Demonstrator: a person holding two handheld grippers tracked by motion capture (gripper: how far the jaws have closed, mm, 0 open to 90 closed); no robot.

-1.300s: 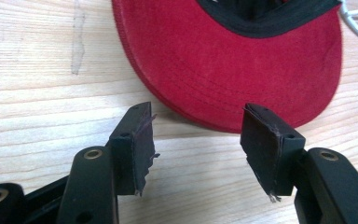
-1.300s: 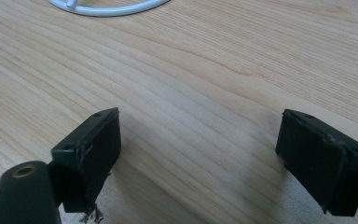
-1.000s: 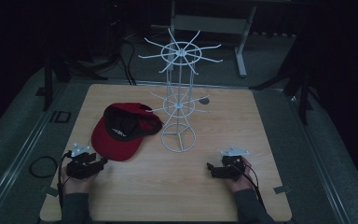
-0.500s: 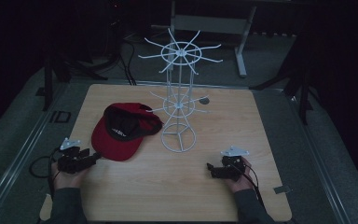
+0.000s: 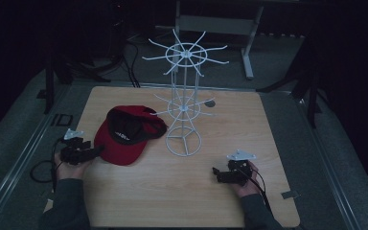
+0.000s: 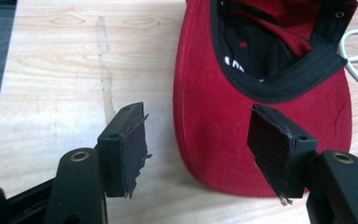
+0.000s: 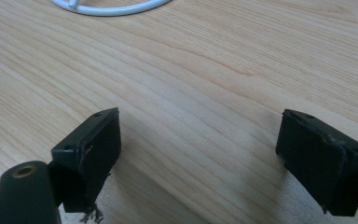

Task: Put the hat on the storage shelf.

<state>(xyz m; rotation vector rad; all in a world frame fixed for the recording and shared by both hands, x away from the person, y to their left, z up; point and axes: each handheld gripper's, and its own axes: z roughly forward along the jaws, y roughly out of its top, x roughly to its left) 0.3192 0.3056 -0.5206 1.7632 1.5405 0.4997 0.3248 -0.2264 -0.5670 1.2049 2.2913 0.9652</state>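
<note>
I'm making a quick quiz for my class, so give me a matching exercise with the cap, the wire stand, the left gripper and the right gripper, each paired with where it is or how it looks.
Things:
1. cap
2. wire stand
3. left gripper
4. right gripper

Descriptions:
A. white, upright at the middle of the table
B. open over bare wood, near the table's front right
C. red with black lining, lying upside down
D. open at the table's left edge, jaws pointing at the red brim

Pairs: 1-C, 2-A, 3-D, 4-B
</note>
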